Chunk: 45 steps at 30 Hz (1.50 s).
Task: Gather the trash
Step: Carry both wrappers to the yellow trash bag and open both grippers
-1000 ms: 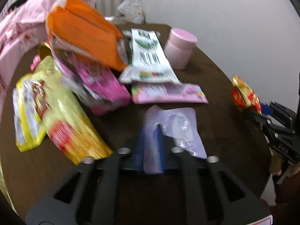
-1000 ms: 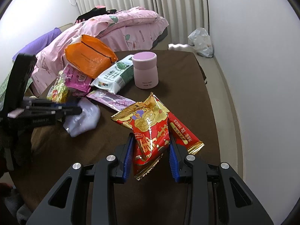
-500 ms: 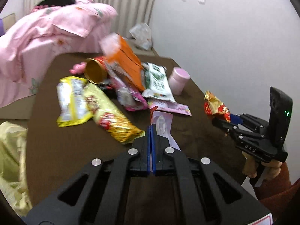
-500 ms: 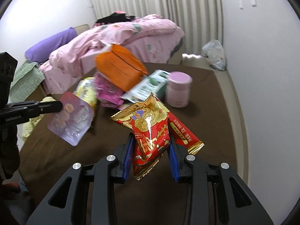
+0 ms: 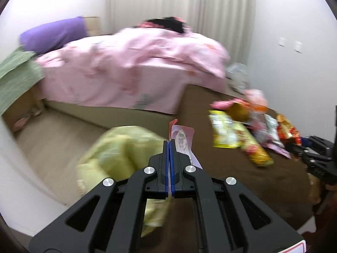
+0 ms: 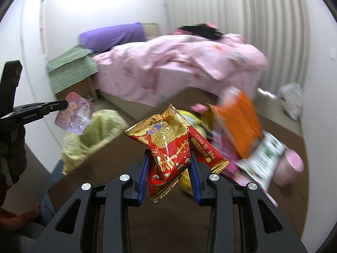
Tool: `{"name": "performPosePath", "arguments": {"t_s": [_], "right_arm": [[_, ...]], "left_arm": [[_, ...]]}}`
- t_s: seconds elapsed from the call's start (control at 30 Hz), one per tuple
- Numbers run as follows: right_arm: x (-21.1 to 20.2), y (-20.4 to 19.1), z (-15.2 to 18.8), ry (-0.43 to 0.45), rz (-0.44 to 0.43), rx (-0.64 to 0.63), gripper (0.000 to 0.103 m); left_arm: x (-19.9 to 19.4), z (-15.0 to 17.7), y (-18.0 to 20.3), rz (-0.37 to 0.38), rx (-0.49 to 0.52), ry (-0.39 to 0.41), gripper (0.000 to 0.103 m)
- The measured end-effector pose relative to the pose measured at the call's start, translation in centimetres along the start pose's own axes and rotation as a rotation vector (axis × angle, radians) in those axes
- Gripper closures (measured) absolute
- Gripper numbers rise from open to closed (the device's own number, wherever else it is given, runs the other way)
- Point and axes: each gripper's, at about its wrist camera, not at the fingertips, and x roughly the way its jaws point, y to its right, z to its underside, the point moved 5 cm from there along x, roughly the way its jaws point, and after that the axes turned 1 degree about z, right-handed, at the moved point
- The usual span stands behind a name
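Observation:
My left gripper point(image 5: 169, 145) is shut on a flat lilac pouch point(image 5: 183, 142), held in the air past the table's left edge. In the right wrist view the same pouch point(image 6: 74, 113) hangs from that gripper point(image 6: 63, 103) above a yellow-green trash bag point(image 6: 92, 135). That bag point(image 5: 124, 154) sits on the floor just below and left of my left gripper. My right gripper point(image 6: 169, 158) is shut on a red and gold snack wrapper point(image 6: 168, 145), lifted over the brown table point(image 6: 210, 221).
Several wrappers lie on the table's far side: an orange bag point(image 6: 238, 122), a green and white pack point(image 6: 265, 156), yellow packs point(image 5: 227, 135). A pink cup point(image 6: 288, 168) stands at right. A bed with a pink quilt point(image 5: 130, 67) lies beyond the floor.
Both grippers swung left and rose. The left one clamped the lilac pouch, lifted it off the table and carried it out over the yellow-green bag. The right kept its red wrapper.

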Motion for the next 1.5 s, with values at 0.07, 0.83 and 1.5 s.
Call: {"name": "performPosePath", "arguments": {"t_s": [0.07, 0.83, 1.5], "right_arm": [[1.7, -2.1, -1.4, -0.007, -0.049, -0.034, 0.070], [24.0, -17.2, -3.1, -0.394, -0.291, -0.255, 0.070], [22.9, -17.1, -2.3, -0.369, -0.296, -0.307, 0.064]], "left_arm": [[-0.1, 0.2, -2.8, -0.042, -0.043, -0.004, 0.102], [11.2, 7.8, -11.4, 0.014, -0.271, -0.217, 0.102], [10.8, 6.8, -12.6, -0.018, -0.308, -0.184, 0.082]]}}
